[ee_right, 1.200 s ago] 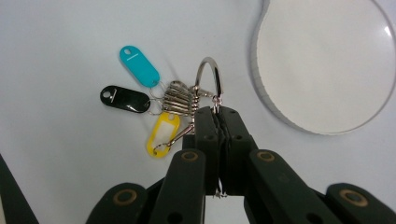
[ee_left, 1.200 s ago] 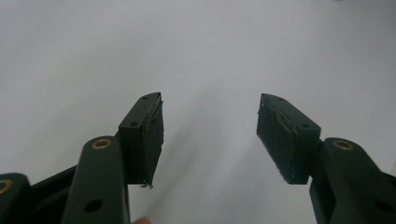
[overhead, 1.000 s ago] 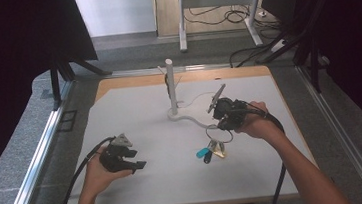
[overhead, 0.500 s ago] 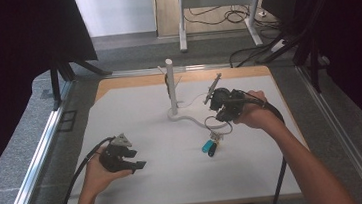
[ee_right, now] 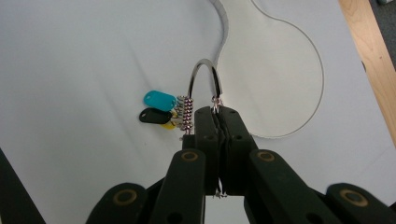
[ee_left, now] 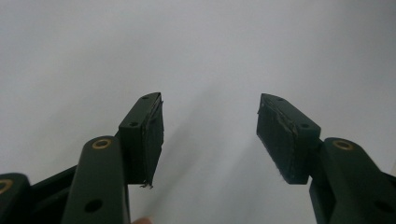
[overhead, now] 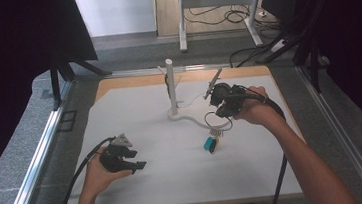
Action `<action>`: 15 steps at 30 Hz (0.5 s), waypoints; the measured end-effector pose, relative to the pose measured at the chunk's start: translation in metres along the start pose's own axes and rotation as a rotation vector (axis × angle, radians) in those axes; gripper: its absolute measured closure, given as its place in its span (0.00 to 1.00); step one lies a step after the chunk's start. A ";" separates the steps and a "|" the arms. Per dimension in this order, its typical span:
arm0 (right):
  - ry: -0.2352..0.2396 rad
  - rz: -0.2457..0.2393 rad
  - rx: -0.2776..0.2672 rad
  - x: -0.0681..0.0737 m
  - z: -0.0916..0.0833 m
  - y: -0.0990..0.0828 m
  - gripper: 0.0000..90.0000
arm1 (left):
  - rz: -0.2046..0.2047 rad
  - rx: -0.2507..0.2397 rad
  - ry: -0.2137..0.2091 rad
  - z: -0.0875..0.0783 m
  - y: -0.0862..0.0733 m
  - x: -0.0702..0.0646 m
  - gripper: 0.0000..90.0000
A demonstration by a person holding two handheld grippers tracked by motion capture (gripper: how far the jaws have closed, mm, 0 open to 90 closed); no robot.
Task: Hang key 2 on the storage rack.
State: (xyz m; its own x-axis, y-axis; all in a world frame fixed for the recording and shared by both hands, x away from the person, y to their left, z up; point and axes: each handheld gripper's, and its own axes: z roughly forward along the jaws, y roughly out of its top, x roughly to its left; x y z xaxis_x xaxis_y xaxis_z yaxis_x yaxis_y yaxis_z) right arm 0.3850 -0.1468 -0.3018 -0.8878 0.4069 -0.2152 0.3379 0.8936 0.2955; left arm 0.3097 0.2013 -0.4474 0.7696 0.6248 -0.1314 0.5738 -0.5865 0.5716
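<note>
A metal key ring carries a teal tag, a black tag and a beaded link. My right gripper is shut on the ring's lower part and holds it above the white mat. In the high view the right gripper is right of the white stand's post, and the tags hang down to the mat. The stand's flat curved base lies just beyond the ring. My left gripper rests at the front left, jaws open with nothing between them.
The white mat lies on a wooden board inside a metal frame. Cables trail from both grippers toward the front edge. Black curtains stand at both sides, and a desk frame is beyond the table.
My right gripper has moved farther away and slightly up toward the stand, drawing the key ring and its tags along. The left gripper has stayed still.
</note>
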 end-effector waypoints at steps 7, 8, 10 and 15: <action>-0.007 -0.001 -0.003 -0.003 -0.006 0.005 0.98 | -0.002 -0.001 -0.001 0.000 0.000 0.000 0.47; -0.007 -0.001 -0.003 -0.003 -0.006 0.005 0.98 | -0.002 -0.001 -0.001 0.000 0.000 0.000 0.47; -0.012 -0.002 -0.003 -0.004 -0.007 0.007 0.98 | -0.003 -0.002 -0.003 0.000 0.000 0.000 0.47; -0.019 -0.002 0.005 -0.009 -0.013 0.014 0.98 | -0.004 -0.003 -0.006 0.000 0.000 0.000 0.47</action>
State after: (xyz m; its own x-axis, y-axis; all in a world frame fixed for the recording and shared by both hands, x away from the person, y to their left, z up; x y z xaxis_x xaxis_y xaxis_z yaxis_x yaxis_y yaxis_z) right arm 0.3939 -0.1408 -0.2841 -0.8824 0.4085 -0.2333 0.3378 0.8954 0.2901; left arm 0.3096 0.2015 -0.4478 0.7692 0.6239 -0.1382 0.5758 -0.5828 0.5734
